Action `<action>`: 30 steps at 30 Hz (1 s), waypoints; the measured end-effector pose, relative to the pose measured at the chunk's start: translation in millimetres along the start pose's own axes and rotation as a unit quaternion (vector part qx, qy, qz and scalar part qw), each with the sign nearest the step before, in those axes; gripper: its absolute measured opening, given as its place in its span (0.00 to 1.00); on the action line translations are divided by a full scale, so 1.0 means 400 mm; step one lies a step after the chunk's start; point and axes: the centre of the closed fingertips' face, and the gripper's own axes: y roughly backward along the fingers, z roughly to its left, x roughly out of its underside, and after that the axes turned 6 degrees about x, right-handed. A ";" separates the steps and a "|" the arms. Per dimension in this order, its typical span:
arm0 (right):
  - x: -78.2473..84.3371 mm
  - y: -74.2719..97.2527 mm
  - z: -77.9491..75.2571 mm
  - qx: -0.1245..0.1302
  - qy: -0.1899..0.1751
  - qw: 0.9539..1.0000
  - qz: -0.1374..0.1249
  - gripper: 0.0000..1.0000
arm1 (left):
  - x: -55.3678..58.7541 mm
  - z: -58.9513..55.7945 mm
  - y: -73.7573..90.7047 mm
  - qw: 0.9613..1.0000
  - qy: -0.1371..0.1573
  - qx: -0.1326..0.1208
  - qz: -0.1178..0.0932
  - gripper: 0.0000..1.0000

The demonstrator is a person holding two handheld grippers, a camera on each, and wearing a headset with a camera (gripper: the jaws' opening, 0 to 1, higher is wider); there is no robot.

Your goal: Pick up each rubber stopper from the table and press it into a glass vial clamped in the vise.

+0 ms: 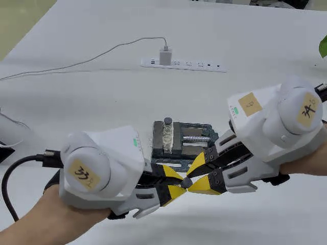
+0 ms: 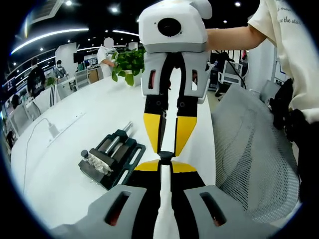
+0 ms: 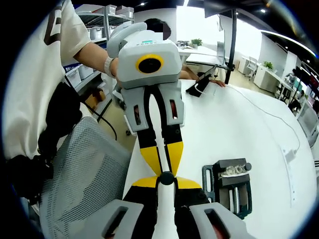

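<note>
Fingertips (image 1: 173, 175) of the left gripper (image 1: 183, 182) and the right gripper (image 1: 192, 181) meet nose to nose above the white table (image 1: 102, 102). A small dark rubber stopper (image 1: 186, 182) sits right at the spot where they meet. Both pairs of yellow-tipped fingers are pulled in narrow. Each pair pinches the small dark rubber stopper from its own side.

In the left gripper view, the stopper (image 2: 166, 155) is at the very end of that gripper's own fingers, and the right gripper (image 2: 167, 149) reaches down onto it from the top. In the right gripper view, the stopper (image 3: 166, 178) looks like a little round ball at that gripper's own tips. The left gripper (image 3: 164, 172) comes down to it from above.

Just past the meeting fingertips stands a dark metal vise (image 1: 179, 145), near them but not touching. A clear glass vial (image 1: 167, 135) stands upright in its clamp, with a second dark stopper (image 1: 167, 121) on top. In the left gripper view, the vise (image 2: 117, 154) lies to the left of the fingers; in the right gripper view, it (image 3: 229, 189) lies to the right of them.

Far beyond the fingers, a white power strip (image 1: 194, 64) lies on the table with a white charger (image 1: 166, 55) plugged in. A grey mesh chair (image 2: 249, 149) is behind the right gripper.
</note>
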 end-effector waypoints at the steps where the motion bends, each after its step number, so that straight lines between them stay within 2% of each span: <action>1: 0.001 0.000 0.001 -0.002 0.000 1.000 0.001 0.07 | 0.000 -0.001 0.000 1.000 -0.004 0.001 0.001 0.02; 12: -0.001 -0.003 -0.003 -0.003 0.005 1.000 0.004 0.06 | 0.003 0.004 0.002 1.000 -0.004 -0.002 -0.001 0.02; 15: 0.002 -0.003 0.002 -0.013 0.002 1.000 0.008 0.06 | 0.004 -0.004 -0.001 1.000 -0.016 0.002 0.002 0.02; 18: 0.004 -0.003 0.003 -0.016 0.006 1.000 0.011 0.06 | 0.005 -0.004 -0.002 1.000 -0.017 0.002 0.001 0.02; 30: 0.003 -0.010 0.003 -0.015 0.012 1.000 0.013 0.06 | 0.012 -0.001 0.000 1.000 0.008 -0.002 -0.005 0.03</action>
